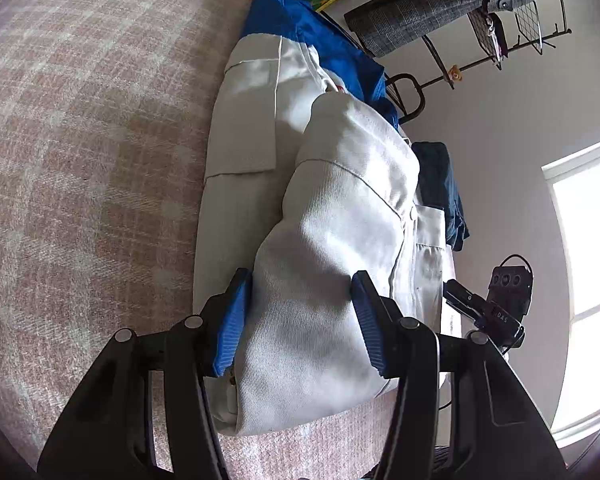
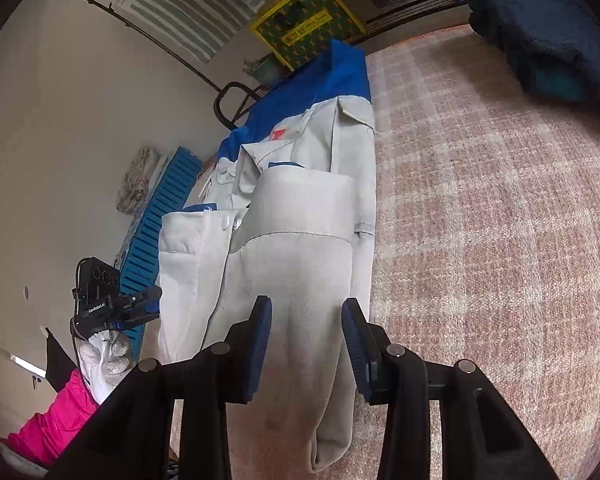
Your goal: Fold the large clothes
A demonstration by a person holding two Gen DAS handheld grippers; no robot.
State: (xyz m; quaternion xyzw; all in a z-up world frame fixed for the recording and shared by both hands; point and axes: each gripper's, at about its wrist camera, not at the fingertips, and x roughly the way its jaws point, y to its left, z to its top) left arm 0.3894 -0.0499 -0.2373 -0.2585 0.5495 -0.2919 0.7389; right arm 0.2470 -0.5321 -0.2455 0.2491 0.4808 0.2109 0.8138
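Note:
A large white work jacket with blue shoulders (image 1: 332,208) lies partly folded on the pink plaid bed cover (image 1: 80,160). My left gripper (image 1: 300,312) is open, its blue pads on either side of a white folded sleeve or panel. In the right wrist view the same jacket (image 2: 300,208) runs away from me. My right gripper (image 2: 306,344) is open, straddling a long white fold of the jacket. The other gripper shows at the right of the left wrist view (image 1: 484,312) and at the left of the right wrist view (image 2: 112,304).
A folded dark blue garment (image 2: 548,36) lies on the bed cover (image 2: 500,240) at the far right. A yellow-framed green box (image 2: 304,24), a metal rack (image 1: 460,12), a blue slatted panel (image 2: 160,232) and a bright window (image 1: 592,240) surround the bed.

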